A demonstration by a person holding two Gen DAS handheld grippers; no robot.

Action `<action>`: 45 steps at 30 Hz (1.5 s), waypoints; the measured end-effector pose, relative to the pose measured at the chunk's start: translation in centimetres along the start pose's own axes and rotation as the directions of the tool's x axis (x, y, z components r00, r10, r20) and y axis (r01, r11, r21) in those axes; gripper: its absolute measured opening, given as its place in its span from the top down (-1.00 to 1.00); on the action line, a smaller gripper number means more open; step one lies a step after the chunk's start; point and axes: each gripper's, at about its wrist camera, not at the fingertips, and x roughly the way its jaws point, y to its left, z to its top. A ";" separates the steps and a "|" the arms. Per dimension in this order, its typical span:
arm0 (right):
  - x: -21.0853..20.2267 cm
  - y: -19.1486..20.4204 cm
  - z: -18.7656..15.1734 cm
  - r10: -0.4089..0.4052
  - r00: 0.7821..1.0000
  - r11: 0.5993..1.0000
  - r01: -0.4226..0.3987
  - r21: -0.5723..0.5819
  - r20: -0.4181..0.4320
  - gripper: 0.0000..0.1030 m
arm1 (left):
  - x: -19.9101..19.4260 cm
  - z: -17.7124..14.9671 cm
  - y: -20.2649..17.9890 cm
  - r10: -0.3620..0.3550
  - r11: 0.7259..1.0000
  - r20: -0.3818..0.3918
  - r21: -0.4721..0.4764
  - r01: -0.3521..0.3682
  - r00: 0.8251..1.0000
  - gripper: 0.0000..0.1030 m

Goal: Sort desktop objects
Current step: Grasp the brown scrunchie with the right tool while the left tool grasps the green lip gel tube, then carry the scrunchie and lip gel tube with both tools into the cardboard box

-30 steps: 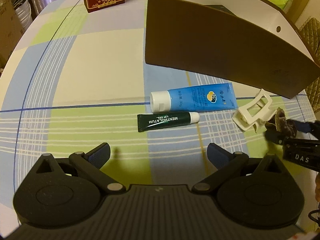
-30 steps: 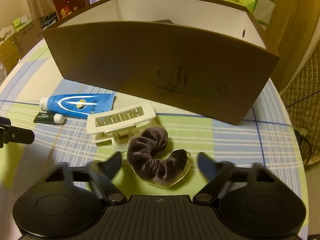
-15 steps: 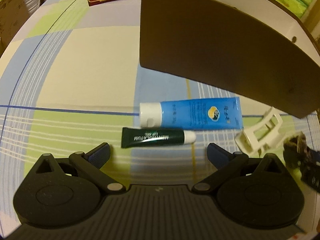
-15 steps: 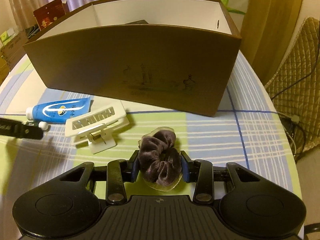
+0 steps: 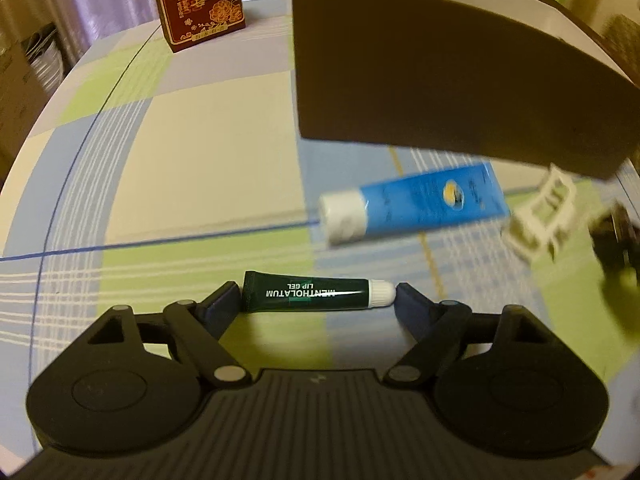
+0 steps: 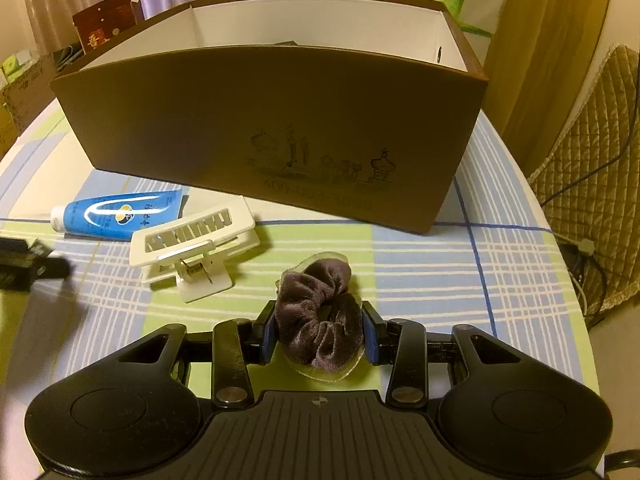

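Green lip gel tube (image 5: pixel 310 295) between left fingers (image 5: pixel 219 307)

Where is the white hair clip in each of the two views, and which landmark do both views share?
Left wrist view: the white hair clip is at the right edge, blurred, right of the blue tube.
Right wrist view: the clip lies left of centre.
Shared landmark: the brown box, just behind the clip.

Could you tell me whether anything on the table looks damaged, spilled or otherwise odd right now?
Nothing stands out. The blue tube and white hair clip lie intact beside the brown box. The left gripper brackets the lip gel tube end to end; the right gripper squeezes the scrunchie.
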 end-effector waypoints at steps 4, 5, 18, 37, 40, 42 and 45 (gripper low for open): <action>0.1 0.1 -0.1 -0.002 1.000 1.000 0.002 -0.008 0.001 0.27 | -1.2 -2.0 1.6 -0.023 0.999 0.013 0.038 0.022 1.000 -0.58; 0.1 0.1 -0.1 -0.003 1.000 1.000 0.003 -0.013 0.000 0.27 | -1.5 -2.5 1.9 -0.029 0.999 0.014 0.045 0.028 0.999 -0.58; 0.2 0.1 -0.1 -0.004 1.000 1.000 0.004 -0.026 -0.005 0.26 | -1.8 -2.5 2.2 -0.067 0.993 -0.023 0.093 0.069 0.997 -0.57; -1.9 1.9 -1.3 0.047 0.995 0.997 -0.052 -0.055 -0.089 0.48 | -3.4 -3.8 -0.3 -0.122 0.982 -0.058 0.135 0.129 0.991 -0.56; -2.2 2.2 -1.5 0.066 0.992 0.996 -0.071 -0.049 -0.105 0.50 | -3.9 -3.9 -0.3 -0.121 0.981 -0.050 0.144 0.127 0.991 -0.56; -2.6 2.4 -1.6 0.079 0.991 0.995 -0.084 -0.044 -0.110 0.50 | -4.3 -3.9 -0.2 -0.121 0.982 -0.040 0.143 0.126 0.992 -0.56; -3.4 2.9 -1.8 0.092 0.990 0.994 -0.097 -0.046 -0.111 0.50 | -5.1 -3.8 -0.1 -0.122 0.982 -0.022 0.140 0.124 0.992 -0.56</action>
